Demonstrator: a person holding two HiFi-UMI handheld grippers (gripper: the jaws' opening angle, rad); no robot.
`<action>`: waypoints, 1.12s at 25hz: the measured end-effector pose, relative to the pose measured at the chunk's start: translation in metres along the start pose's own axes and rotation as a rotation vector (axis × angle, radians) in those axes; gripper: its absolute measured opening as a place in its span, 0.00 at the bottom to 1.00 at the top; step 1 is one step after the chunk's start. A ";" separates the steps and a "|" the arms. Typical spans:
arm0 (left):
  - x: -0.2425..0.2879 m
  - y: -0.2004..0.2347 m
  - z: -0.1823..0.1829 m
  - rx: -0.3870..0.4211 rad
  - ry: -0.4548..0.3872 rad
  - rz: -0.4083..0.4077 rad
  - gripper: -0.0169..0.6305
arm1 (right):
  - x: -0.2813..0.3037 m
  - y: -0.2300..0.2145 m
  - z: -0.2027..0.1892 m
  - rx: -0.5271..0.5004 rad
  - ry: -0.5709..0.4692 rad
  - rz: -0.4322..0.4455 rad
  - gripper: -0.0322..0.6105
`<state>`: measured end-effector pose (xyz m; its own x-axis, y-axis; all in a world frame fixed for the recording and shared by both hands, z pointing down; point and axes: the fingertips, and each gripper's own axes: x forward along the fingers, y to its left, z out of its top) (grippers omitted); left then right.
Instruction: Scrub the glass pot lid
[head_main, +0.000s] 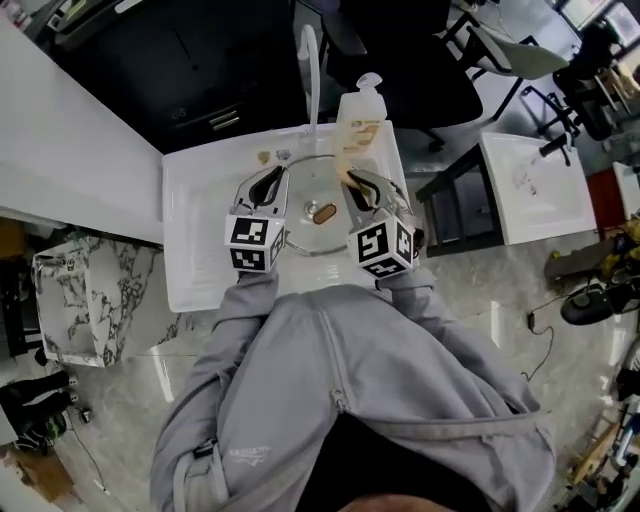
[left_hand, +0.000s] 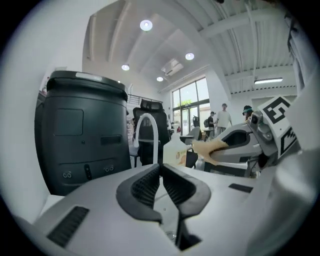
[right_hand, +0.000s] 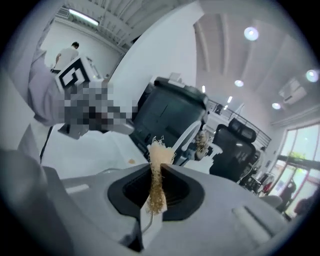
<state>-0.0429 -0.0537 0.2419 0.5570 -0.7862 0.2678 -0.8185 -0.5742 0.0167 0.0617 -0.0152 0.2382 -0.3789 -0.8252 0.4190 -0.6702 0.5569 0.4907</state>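
The glass pot lid (head_main: 316, 236) lies flat in a white sink (head_main: 200, 225), its brown knob (head_main: 323, 212) at centre; the clear glass makes its rim hard to trace, and its near edge is hidden behind the two marker cubes. Above the lid's left side hovers the left gripper (left_hand: 160, 167), its jaws pressed together with nothing between them. Above the lid's right side, the right gripper (right_hand: 160, 167) has its jaws clamped on a tan, fibrous scrub pad (right_hand: 160, 150), whose frayed end sticks out past the fingertips. Neither gripper touches the lid, and neither gripper view shows it. Just beyond the lid stand a white curved faucet (head_main: 309, 70) and, to the faucet's right, a pale soap bottle (head_main: 360, 118) whose label is too blurred to read. A small brown speck (head_main: 264, 157) beyond the lid's left edge cannot be identified. Nearer than the lid, grey sleeves (head_main: 255, 300) cover the person's arms and hide both hands.
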 end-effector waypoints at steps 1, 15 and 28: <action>-0.006 -0.002 0.011 -0.008 -0.030 0.006 0.06 | -0.007 -0.010 0.015 0.044 -0.055 -0.037 0.11; -0.063 -0.024 0.067 -0.002 -0.222 0.072 0.06 | -0.049 -0.026 0.058 0.527 -0.367 -0.112 0.11; -0.074 -0.016 0.044 0.004 -0.211 0.014 0.06 | -0.043 -0.001 0.062 0.528 -0.349 -0.173 0.11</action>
<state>-0.0646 0.0041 0.1798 0.5635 -0.8239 0.0604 -0.8257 -0.5640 0.0101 0.0394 0.0136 0.1725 -0.3625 -0.9306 0.0512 -0.9296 0.3650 0.0510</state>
